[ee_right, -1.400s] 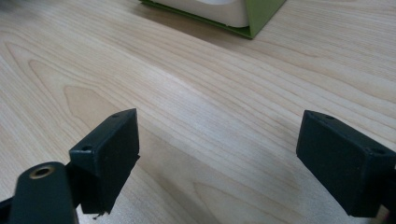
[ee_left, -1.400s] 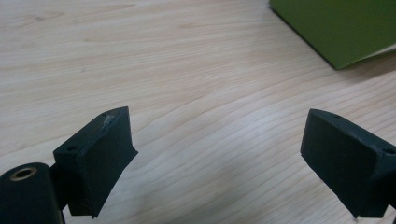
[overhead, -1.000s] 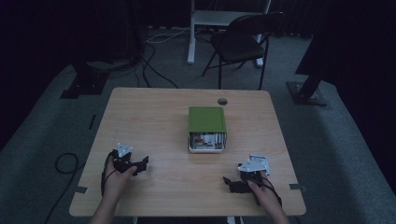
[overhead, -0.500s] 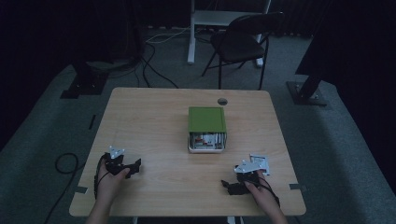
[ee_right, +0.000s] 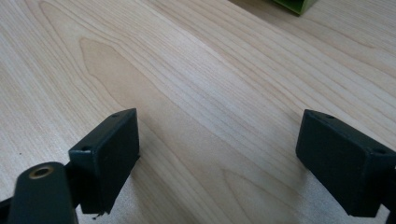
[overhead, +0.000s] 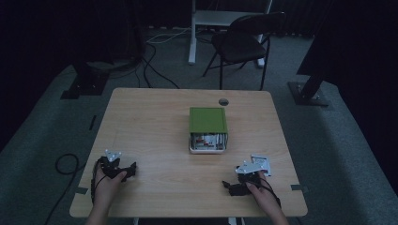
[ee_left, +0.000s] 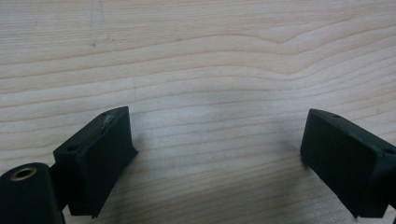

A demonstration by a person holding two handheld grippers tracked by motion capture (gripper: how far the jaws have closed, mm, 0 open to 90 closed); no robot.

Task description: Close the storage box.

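Both grippers sit low on the wooden table [overhead: 155,117] near the bottom of the high view: left gripper [overhead: 132,169] at lower left, right gripper [overhead: 226,185] at lower right. Each has its jaws spread wide over bare wood, holding nothing. The green box [overhead: 208,121] sits mid-frame, well apart from both.

1. The bench [overhead: 155,122] is pale wood with wavy brown grain lines.
2. The box [overhead: 208,121] has a green lid and a whitish body; red and white items show at its open front.
3. Each hand-held gripper, left [overhead: 123,169] and right [overhead: 233,184], is black with a light grey plate on top.
4. The chair [overhead: 244,42] is black.
5. The floor [overhead: 328,136] is grey-green carpet.
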